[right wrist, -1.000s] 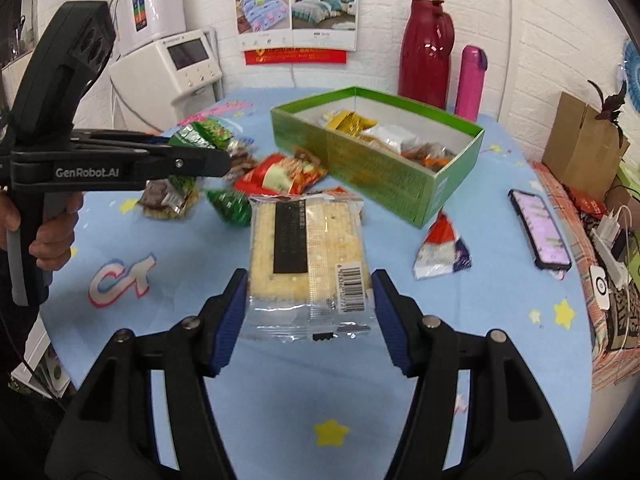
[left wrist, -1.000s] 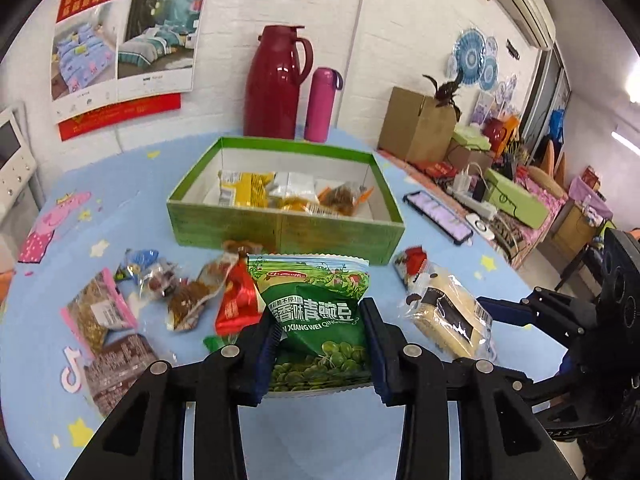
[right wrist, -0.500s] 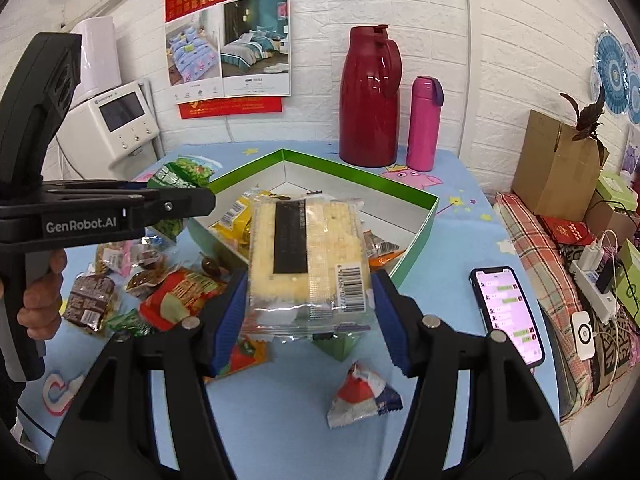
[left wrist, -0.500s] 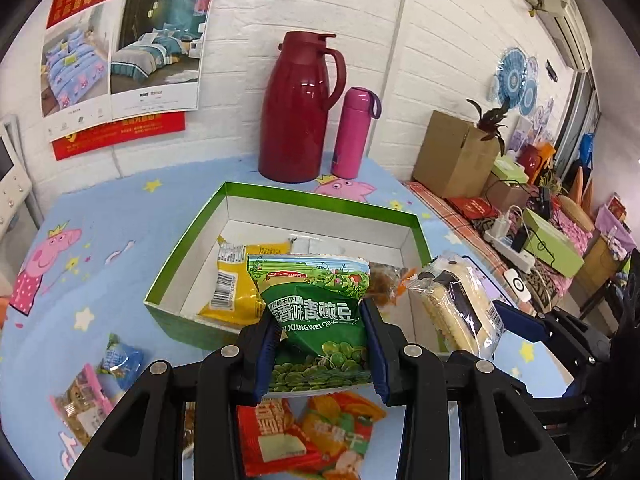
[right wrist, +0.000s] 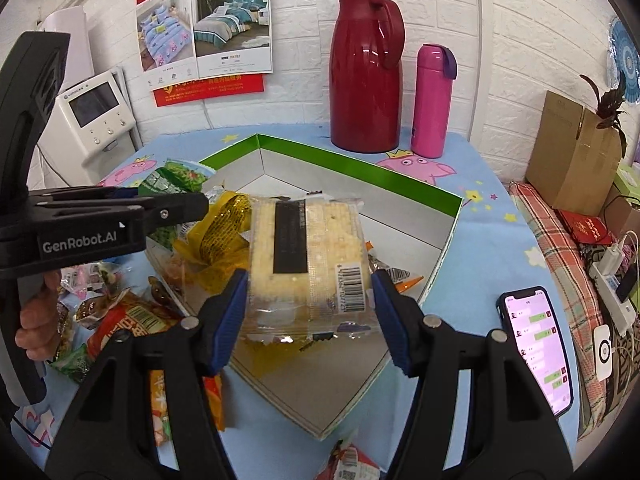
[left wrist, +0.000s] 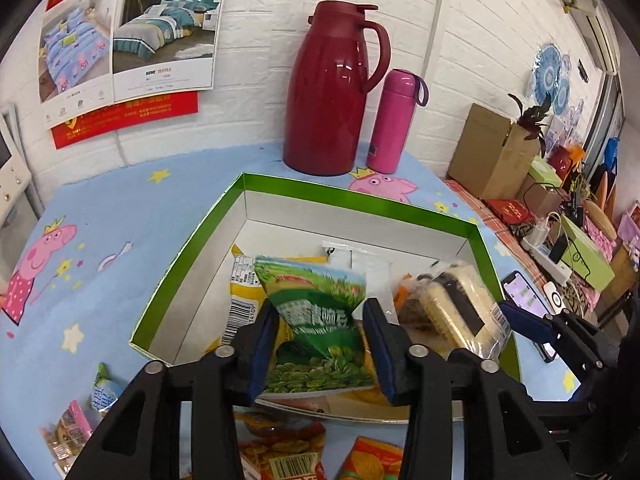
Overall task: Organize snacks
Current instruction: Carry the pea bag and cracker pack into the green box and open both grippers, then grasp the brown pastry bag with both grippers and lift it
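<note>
Snacks are being carried two at a time: the left tool [left wrist: 320, 344] is clamped on a green pea packet [left wrist: 320, 320], the right tool [right wrist: 308, 308] on a clear cracker pack [right wrist: 308, 256], both hanging over the green-rimmed box [left wrist: 280, 188] on the table [left wrist: 112, 208]. Held side by side and tilted down toward the box, the tools could bump, and a cracker pack let go near the box's near corner might tip out over the wall.

Green box [left wrist: 404, 211] far half bare, near half crowded with packets [left wrist: 248, 292], thermos [left wrist: 334, 92] behind
</note>
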The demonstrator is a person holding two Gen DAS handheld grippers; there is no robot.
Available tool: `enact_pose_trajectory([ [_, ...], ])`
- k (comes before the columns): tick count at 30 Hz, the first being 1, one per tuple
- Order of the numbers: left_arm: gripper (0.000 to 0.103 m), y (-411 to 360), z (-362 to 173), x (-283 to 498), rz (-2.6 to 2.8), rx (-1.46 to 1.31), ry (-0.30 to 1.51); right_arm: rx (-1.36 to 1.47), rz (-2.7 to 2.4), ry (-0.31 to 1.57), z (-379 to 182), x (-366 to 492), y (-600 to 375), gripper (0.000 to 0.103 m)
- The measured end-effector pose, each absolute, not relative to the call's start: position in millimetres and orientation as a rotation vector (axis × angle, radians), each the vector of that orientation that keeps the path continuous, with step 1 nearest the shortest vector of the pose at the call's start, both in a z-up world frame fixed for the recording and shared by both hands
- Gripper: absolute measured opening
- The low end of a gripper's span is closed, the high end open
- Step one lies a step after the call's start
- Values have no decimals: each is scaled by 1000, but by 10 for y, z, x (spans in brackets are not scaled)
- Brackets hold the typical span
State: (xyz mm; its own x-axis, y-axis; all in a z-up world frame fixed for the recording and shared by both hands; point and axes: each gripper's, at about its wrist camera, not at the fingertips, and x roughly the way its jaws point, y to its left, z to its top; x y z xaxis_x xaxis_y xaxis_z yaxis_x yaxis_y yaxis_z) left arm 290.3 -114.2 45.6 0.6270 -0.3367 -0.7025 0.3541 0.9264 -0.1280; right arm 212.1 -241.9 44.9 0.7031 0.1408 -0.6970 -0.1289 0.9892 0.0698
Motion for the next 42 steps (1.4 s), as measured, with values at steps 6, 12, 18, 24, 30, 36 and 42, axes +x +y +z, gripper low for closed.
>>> enact_pose_trajectory([
  [6,99,-983,505,2794,-312,-12,739,16,126,765,458,2033,-2463,87],
  [12,99,-901,578,2644,-303,-23,732,67,136,764,578,1886,-2491,90],
  [18,99,-877,724,2347,-313,-18,699,77,154,718,805,1601,-2420,94],
  [24,99,-796,840,1900,-295,-2,683,99,184,659,1031,1211,-2397,95],
  [30,99,-594,755,1465,-330,-79,697,189,199,613,1116,733,-2550,99],
  [36,99,-440,500,1129,-327,-112,739,237,146,644,979,419,-2694,99],
  [42,99,-288,210,842,-288,-93,772,347,144,710,648,301,-2732,100],
])
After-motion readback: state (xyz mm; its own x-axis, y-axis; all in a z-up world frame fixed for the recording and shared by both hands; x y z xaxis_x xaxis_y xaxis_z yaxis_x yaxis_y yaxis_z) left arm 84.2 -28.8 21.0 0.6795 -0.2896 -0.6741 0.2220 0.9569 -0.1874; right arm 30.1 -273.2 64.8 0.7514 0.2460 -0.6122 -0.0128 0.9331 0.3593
